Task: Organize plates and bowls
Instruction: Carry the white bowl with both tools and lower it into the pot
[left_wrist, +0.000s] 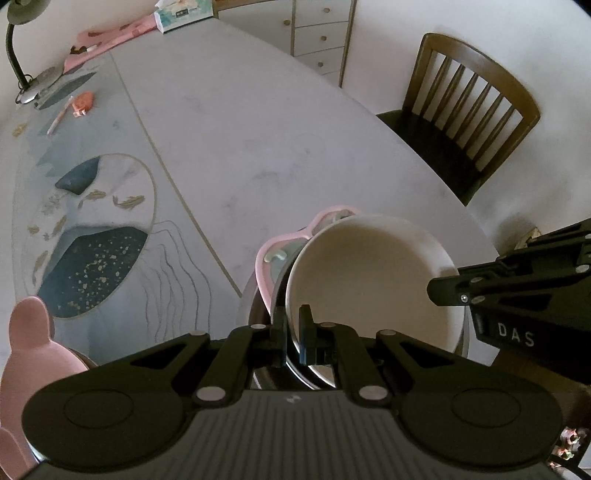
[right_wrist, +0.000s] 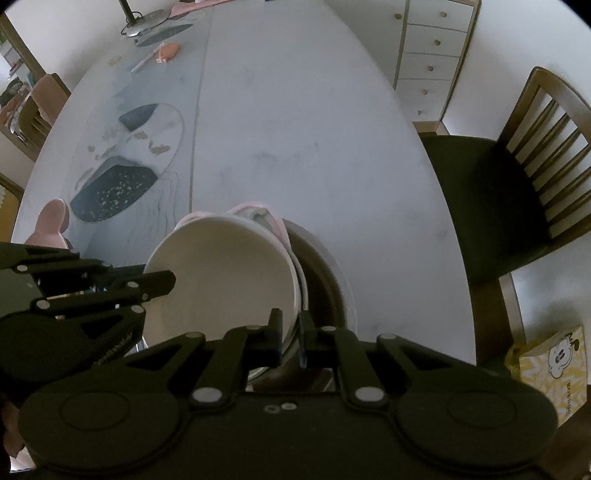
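Observation:
A white bowl (left_wrist: 373, 273) sits tilted on a stack at the table's near edge, over a pink heart-shaped plate (left_wrist: 273, 254) and a wide dark bowl with a pale rim (right_wrist: 328, 273). My left gripper (left_wrist: 292, 332) is shut on the white bowl's near rim. My right gripper (right_wrist: 291, 332) is shut on the same bowl's (right_wrist: 221, 280) opposite rim. Each gripper shows in the other's view, at the right (left_wrist: 450, 291) and at the left (right_wrist: 162, 280). The pink plate (right_wrist: 275, 221) peeks out behind the bowl.
A pink rabbit-shaped dish (left_wrist: 33, 343) stands at the near left. A patterned mat (left_wrist: 92, 236) covers the table's left side, with a lamp (left_wrist: 22, 74), pen and tissue box (left_wrist: 184, 14) far back. A wooden chair (left_wrist: 465, 122) and drawers (left_wrist: 321, 37) stand to the right.

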